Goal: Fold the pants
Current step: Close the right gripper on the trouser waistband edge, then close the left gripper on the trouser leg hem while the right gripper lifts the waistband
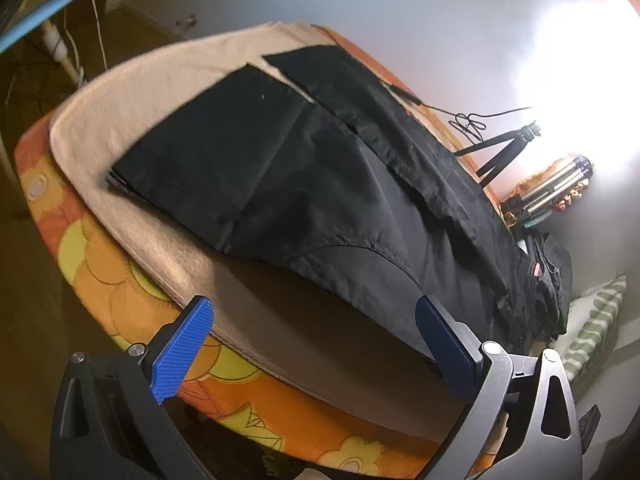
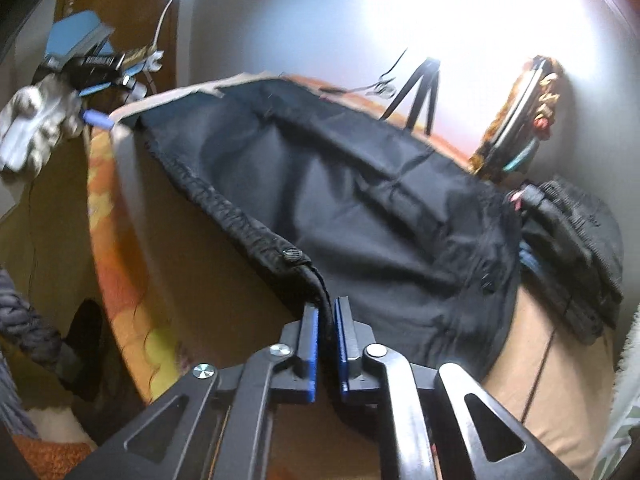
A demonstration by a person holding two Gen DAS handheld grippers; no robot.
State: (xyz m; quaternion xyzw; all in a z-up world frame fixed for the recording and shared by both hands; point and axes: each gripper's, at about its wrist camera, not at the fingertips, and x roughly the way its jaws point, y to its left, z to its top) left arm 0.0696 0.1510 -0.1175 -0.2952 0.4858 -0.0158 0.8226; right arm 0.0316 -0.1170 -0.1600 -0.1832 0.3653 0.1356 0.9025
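Starting on the left side: the left hand-held gripper [image 1: 316, 344] hangs spread wide and empty, just short of the near edge of the black pants [image 1: 304, 184]. They lie flat on a beige blanket [image 1: 132, 92] over the orange flowered bed [image 1: 100, 276], legs running toward 11 o'clock. Over on the right, the right hand-held gripper [image 2: 327, 312] is pinched on the waistband [image 2: 224, 208], right by the button [image 2: 291, 255], lifting that edge. I'd say the fold is barely begun: both legs look apart, so halving lengthwise and folding up are left. Another dark garment [image 2: 576, 248] sits at 3 o'clock.
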